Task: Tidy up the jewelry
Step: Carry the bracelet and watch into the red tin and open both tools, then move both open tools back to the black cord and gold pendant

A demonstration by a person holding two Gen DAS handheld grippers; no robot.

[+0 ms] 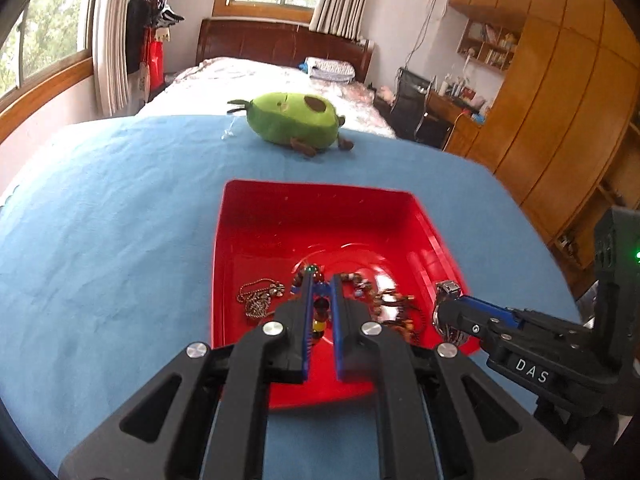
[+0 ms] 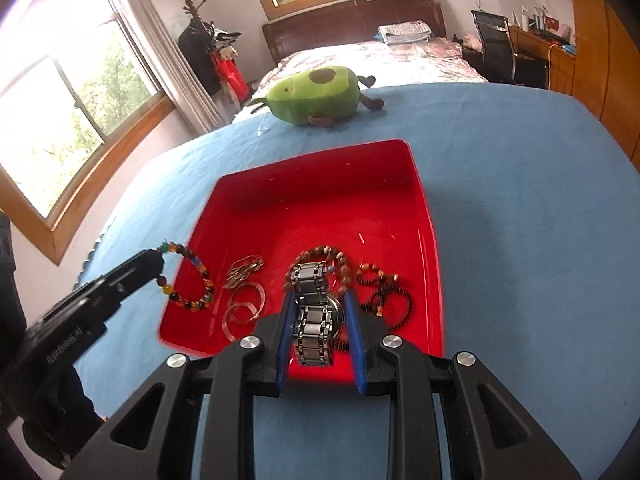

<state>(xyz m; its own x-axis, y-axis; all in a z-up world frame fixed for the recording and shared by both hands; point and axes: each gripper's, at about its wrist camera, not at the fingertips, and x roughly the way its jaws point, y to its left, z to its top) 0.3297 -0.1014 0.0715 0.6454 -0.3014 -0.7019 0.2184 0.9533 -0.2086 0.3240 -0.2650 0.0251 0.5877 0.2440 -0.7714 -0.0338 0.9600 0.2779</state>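
Two grippers over a red tray (image 2: 424, 216) on the blue tabletop (image 2: 520, 200). Left gripper (image 1: 320, 280): fingers nearly closed on a coloured bead bracelet (image 2: 192, 276), dangling at the tray's left rim. Right gripper (image 2: 318, 300): fingers partly open, clasping a steel watch (image 2: 314, 320) above the near edge. Risks: the hanging bracelet may swing or slip outside the tray; the watch, held by its band, may twist loose onto the necklace (image 2: 244, 268) and bracelets below.

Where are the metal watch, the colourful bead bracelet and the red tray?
metal watch (image 2: 314, 320): right wrist view, on its link band.
colourful bead bracelet (image 2: 192, 276): right wrist view, on its beads.
red tray (image 2: 320, 196): right wrist view, on its far wall.
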